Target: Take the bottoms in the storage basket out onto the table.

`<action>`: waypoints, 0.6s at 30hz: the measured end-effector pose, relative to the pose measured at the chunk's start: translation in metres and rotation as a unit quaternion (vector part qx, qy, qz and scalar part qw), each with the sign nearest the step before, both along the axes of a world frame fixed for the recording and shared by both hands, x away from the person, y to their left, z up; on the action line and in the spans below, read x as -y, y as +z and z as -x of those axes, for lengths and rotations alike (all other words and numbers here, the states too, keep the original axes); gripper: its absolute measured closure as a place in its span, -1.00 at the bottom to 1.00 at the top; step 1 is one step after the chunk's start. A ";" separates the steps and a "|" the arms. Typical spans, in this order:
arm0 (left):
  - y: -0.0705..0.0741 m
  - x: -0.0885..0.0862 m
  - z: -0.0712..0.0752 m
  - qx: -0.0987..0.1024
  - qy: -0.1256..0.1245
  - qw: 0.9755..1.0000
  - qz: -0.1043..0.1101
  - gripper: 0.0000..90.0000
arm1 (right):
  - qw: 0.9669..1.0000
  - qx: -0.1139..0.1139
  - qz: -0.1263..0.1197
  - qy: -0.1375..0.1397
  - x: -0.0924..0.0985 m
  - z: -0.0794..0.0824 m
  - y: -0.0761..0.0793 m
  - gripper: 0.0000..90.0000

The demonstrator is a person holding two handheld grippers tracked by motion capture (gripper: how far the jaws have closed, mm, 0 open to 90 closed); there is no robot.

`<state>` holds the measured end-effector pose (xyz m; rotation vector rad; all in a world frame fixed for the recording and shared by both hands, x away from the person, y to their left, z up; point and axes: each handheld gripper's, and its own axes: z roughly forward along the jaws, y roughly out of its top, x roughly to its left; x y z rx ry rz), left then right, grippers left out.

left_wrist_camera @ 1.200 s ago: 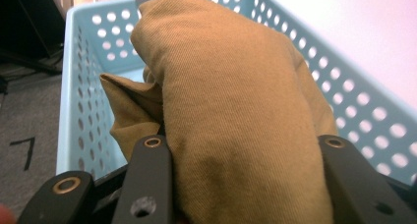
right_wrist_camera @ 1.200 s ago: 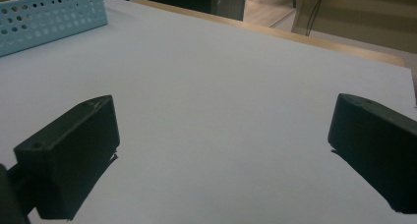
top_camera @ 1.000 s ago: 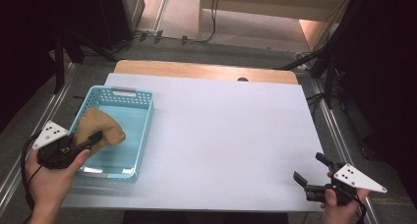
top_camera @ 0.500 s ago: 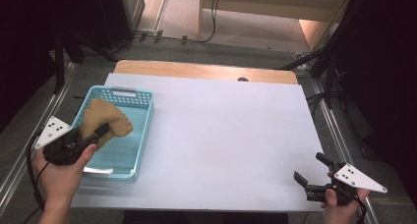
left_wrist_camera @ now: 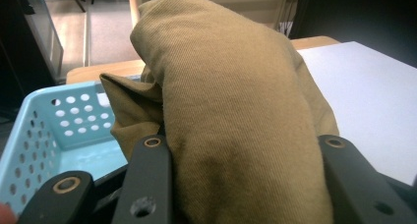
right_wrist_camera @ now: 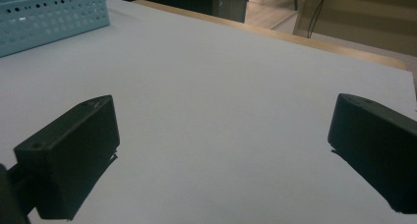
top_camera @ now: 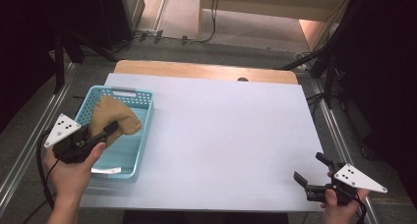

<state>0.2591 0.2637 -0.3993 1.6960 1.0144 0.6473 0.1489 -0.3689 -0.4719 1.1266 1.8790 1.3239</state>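
Currently the step looks like lifting the bunched tan-brown ribbed cloth [top_camera: 114, 120] out of the light-blue perforated plastic basket [top_camera: 143, 97] at the left of the table. The left gripper [top_camera: 109, 129] has its jaws pinched on the near end of that cloth; in the left gripper view the fabric [left_wrist_camera: 236, 116] bulges up between the two black jaws and hides most of what lies beyond, with the basket wall [left_wrist_camera: 54, 116] at the left and below. Cloth hangs over the basket's middle, raised off its floor as far as I can tell, its right edge just above the basket's right rim. The right gripper [top_camera: 314, 176] rests at the near right corner on the white table sheet [top_camera: 226, 135], jaws spread, nothing between them, well apart from the cloth. Next move, my guess: carry the cloth right over the basket rim onto the open sheet, keeping the pinch firm so the fold doesn't slip, then bring the right gripper in to take a free edge.
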 end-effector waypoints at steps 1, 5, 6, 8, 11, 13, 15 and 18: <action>0.000 0.001 0.000 0.000 -0.001 1.000 -0.001 0.31 | 1.000 0.000 0.000 0.000 0.000 0.000 0.000 -1.00; 0.002 0.006 0.000 0.001 -0.006 1.000 0.003 0.31 | 1.000 0.002 0.002 0.002 0.000 0.000 0.000 -1.00; 0.002 0.007 0.000 0.000 -0.008 1.000 0.006 0.31 | 1.000 0.002 0.002 0.002 0.000 0.000 0.000 -1.00; 0.002 0.010 -0.001 0.001 -0.009 1.000 0.006 0.31 | 1.000 0.002 0.002 0.001 0.000 0.000 0.000 -1.00; 0.003 0.014 -0.001 0.002 -0.013 1.000 0.009 0.31 | 1.000 0.002 0.002 0.001 0.000 0.000 0.000 -1.00; 0.004 0.016 -0.001 0.003 -0.015 1.000 0.011 0.31 | 1.000 0.002 0.002 0.000 0.000 0.000 0.000 -1.00; 0.005 0.019 -0.002 0.005 -0.018 1.000 0.013 0.31 | 1.000 0.002 0.001 0.001 0.000 0.000 0.000 -1.00; 0.006 0.023 -0.002 0.006 -0.020 1.000 0.018 0.31 | 1.000 0.001 0.001 0.001 0.001 0.000 0.000 -1.00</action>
